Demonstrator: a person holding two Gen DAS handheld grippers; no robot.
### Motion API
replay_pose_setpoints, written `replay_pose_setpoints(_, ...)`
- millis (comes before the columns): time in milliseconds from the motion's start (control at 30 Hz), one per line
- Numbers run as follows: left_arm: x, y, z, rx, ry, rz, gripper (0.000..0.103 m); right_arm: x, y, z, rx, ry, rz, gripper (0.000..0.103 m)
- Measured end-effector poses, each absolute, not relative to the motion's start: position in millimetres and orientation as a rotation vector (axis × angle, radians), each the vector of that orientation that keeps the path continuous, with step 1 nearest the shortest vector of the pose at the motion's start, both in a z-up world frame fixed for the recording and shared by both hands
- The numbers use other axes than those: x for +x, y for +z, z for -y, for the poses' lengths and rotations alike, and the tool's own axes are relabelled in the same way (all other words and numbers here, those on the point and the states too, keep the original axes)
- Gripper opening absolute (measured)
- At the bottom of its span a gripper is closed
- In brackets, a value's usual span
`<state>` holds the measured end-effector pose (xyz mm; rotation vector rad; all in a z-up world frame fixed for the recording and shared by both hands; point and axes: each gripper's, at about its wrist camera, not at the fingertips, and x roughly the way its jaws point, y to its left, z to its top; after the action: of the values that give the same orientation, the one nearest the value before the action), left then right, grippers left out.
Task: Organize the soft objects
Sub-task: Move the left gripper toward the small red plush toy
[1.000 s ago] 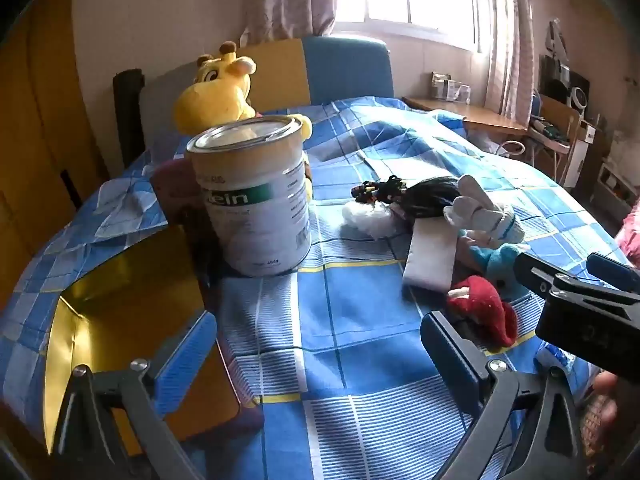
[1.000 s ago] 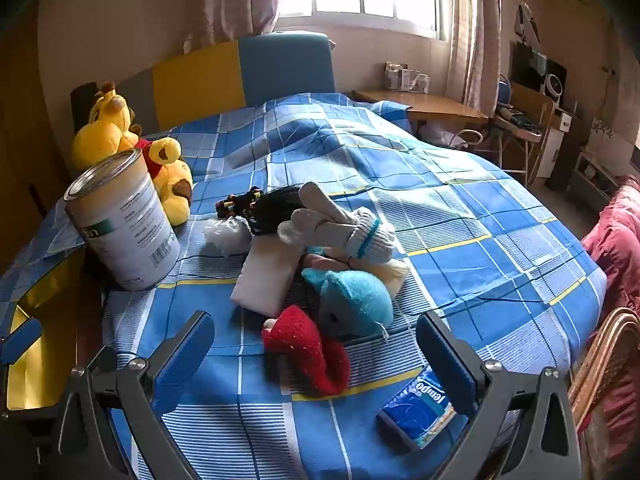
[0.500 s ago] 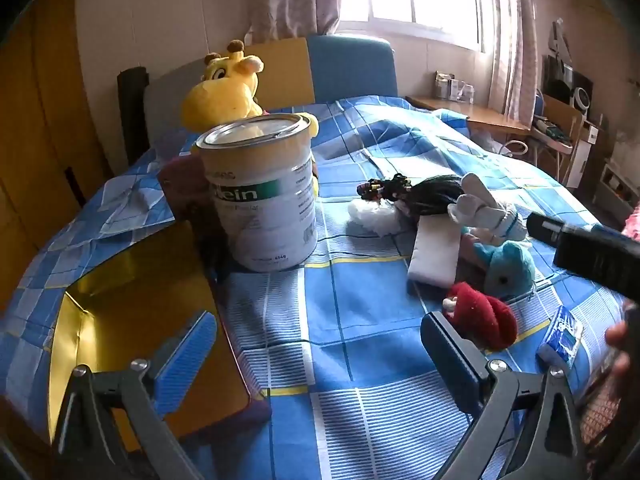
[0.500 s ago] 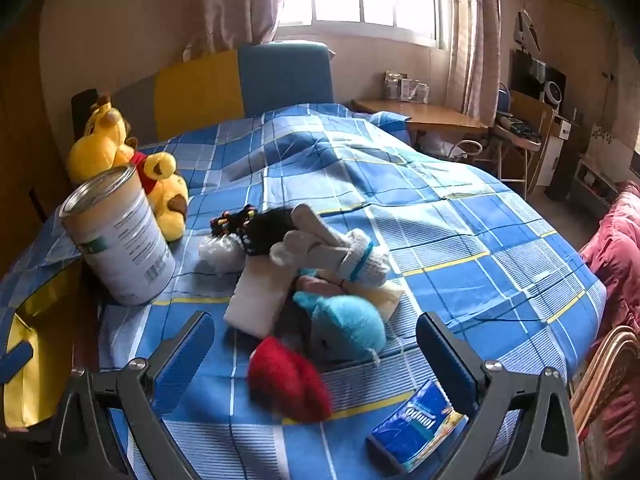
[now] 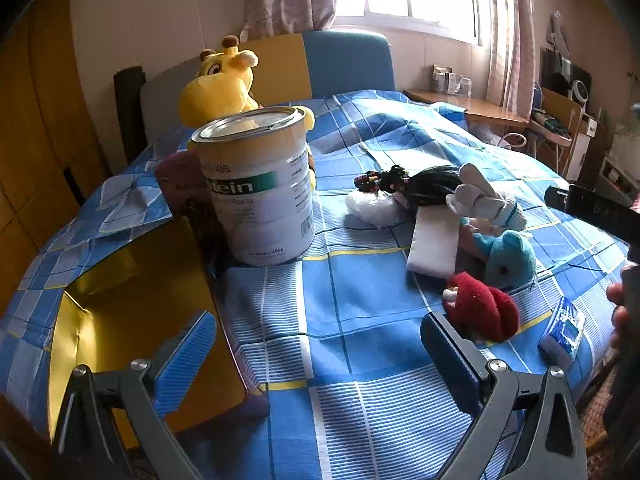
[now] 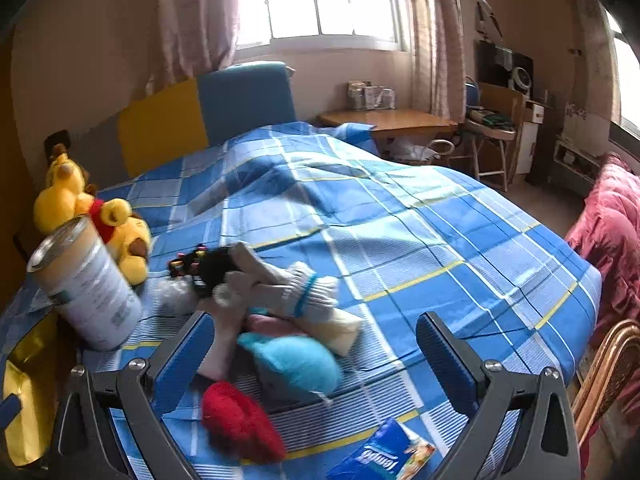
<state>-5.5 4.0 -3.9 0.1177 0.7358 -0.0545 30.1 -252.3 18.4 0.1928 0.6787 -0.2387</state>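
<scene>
Right wrist view: red plush (image 6: 240, 424) and blue plush (image 6: 296, 364) lie on the bed (image 6: 400, 240) between the spread, empty right gripper (image 6: 316, 360). Left gripper (image 5: 316, 356) is spread too, over bedding beside a gold-lined box (image 5: 132, 308) with nothing visible inside.

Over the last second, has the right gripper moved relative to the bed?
Yes. In the right wrist view the blue plush toy and red plush toy now sit closer between the open right gripper, so it has advanced toward the pile.

A bed (image 5: 360, 280) in blue plaid carries a tin (image 5: 256, 188) and soft toys (image 5: 508, 256).
</scene>
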Motion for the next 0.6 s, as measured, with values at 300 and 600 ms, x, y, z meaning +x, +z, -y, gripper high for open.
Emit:
replay_pose_setpoints(300, -3, -12, 0, 0.127, -0.086, -0.758, 0.103, 30, 11, 272, 0.356, -0.210, -0.693, 0.103)
replay_pose_setpoints(600, 3, -23, 3, 0.083, -0.162, -0.818, 0.103, 30, 10, 272, 0.367, -0.197, -0.691, 0.103)
